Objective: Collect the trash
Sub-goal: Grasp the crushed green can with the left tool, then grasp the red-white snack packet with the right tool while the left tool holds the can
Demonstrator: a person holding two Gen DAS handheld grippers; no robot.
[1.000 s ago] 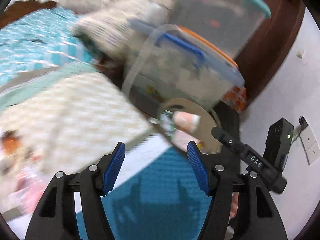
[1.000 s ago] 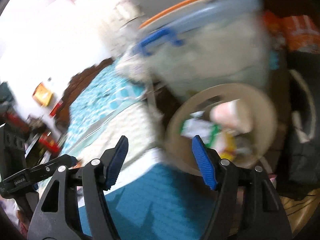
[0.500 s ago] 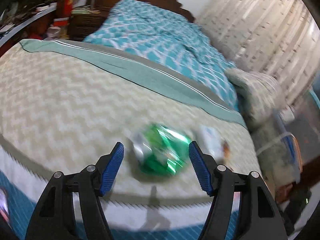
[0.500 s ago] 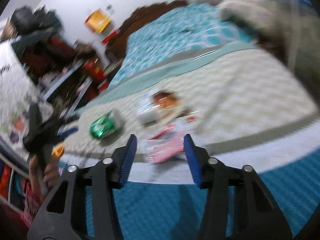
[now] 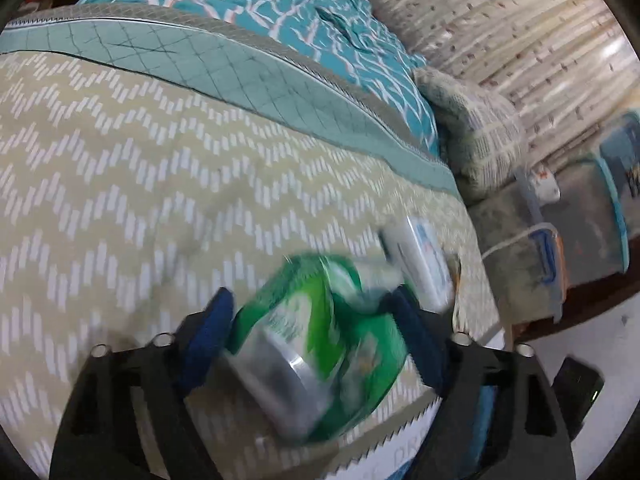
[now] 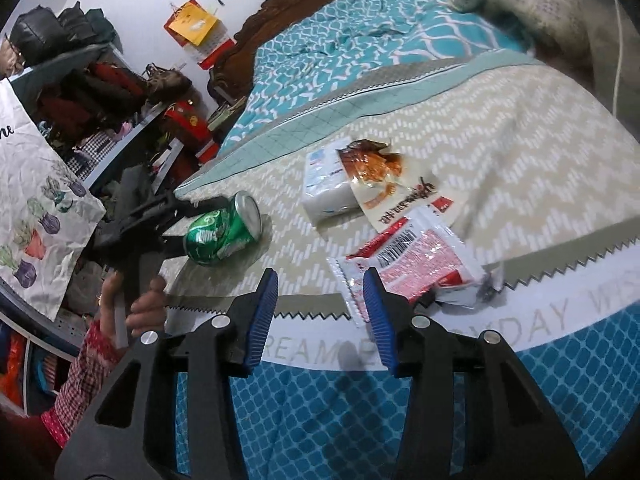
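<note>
The left hand-held gripper [image 5: 308, 332] has its blue pads on either side of a green soda can [image 5: 316, 344] that lies on its side on the bed [image 5: 160, 184], near the bed's foot edge; from the right wrist view the can [image 6: 222, 234] sits at the tips of that gripper, but blur hides whether the pads already press it or only bracket it, so I cannot tell its state. The step in hand looks like the pick of the can, and to do it well the pads should meet the curved wall at mid-body, not the rim, and squeeze gently, since a thin empty can probably dents and may slip out on the soft quilt. A straight lift is wise, as a white tissue pack [image 5: 424, 264] lies just beside the can. The right hand-held gripper [image 6: 320, 316] hovers with its jaws apart and nothing between them, near a red and white wrapper [image 6: 416, 256] at the foot edge; an orange snack packet [image 6: 384, 180] overlaps the tissue pack [image 6: 324, 188] beyond it. That wrapper seems the right hand's natural target; pinching a raised fold should catch it better than pressing flat
</note>
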